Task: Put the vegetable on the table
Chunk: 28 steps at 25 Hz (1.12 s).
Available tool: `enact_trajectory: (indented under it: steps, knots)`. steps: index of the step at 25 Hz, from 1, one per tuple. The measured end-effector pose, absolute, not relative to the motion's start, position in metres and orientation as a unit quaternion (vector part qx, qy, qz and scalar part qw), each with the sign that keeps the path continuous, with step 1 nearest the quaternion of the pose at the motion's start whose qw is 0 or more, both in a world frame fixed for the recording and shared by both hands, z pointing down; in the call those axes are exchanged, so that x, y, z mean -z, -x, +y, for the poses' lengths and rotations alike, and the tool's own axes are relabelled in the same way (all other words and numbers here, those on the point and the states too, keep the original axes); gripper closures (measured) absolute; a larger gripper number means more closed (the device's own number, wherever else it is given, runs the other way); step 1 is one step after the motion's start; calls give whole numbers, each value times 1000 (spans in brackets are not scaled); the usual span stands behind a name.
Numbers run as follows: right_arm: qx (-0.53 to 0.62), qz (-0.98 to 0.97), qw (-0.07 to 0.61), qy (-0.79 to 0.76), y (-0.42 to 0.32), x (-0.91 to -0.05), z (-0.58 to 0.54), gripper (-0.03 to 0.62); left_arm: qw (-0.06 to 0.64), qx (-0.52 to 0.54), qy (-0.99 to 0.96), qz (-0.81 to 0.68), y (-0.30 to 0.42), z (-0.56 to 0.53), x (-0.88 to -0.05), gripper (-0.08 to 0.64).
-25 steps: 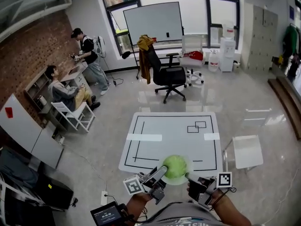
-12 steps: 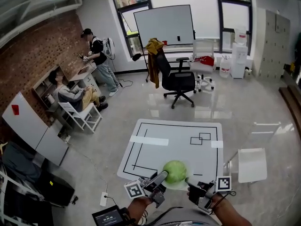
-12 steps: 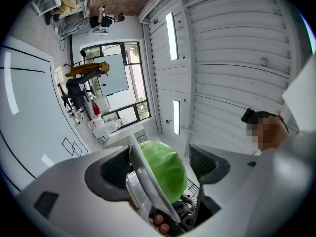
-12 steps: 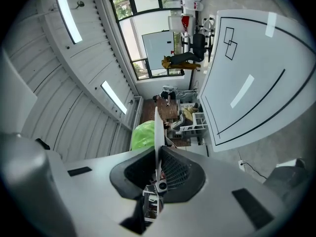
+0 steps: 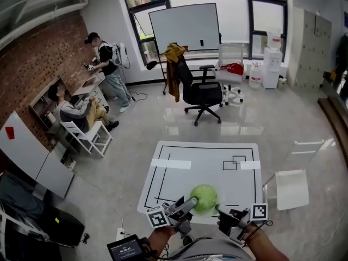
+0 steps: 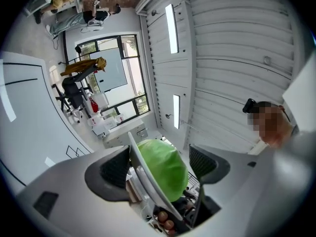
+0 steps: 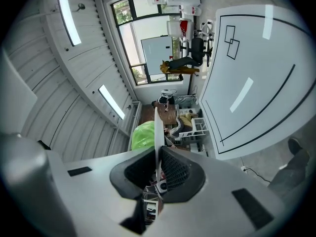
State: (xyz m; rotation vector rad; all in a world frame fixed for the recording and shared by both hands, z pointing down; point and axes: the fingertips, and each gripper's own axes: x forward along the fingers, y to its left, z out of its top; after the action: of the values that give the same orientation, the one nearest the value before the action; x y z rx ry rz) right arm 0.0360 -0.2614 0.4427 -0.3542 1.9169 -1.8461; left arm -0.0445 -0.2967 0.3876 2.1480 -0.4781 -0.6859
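A round green cabbage (image 5: 204, 197) sits on a white plate (image 5: 205, 215) held in the air over the near edge of the white table (image 5: 201, 165) with black lines. My right gripper (image 5: 219, 208) is shut on the plate's rim (image 7: 159, 132), with the cabbage (image 7: 143, 135) just beyond its jaws. My left gripper (image 5: 190, 203) is at the plate's other side. In the left gripper view the plate rim (image 6: 148, 181) lies against one jaw while the other jaw stands well apart, and the cabbage (image 6: 163, 167) shows between them.
Two white tape strips (image 5: 171, 163) lie on the table. A white chair (image 5: 291, 186) stands right of the table and a black office chair (image 5: 204, 94) beyond it. Two people (image 5: 81, 110) are by desks at the far left. A power strip (image 5: 120, 234) lies on the floor.
The head view has shifted a little. The plate with the cabbage stays between the two grippers over the table's near edge.
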Motion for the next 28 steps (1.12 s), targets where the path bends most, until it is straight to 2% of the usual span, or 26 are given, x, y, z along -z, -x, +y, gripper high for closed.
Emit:
enact_trajectory:
  steps: [7, 14, 28]
  knots:
    - [659, 689, 253, 163, 4, -442, -293, 568, 396, 235, -873, -161, 80, -332, -392, 193]
    - [659, 676, 262, 199, 25, -449, -304, 566, 415, 220, -872, -136, 99, -349, -405, 193]
    - [708, 641, 222, 198, 27, -508, -354, 566, 447, 170, -857, -193, 103, -397, -469, 192]
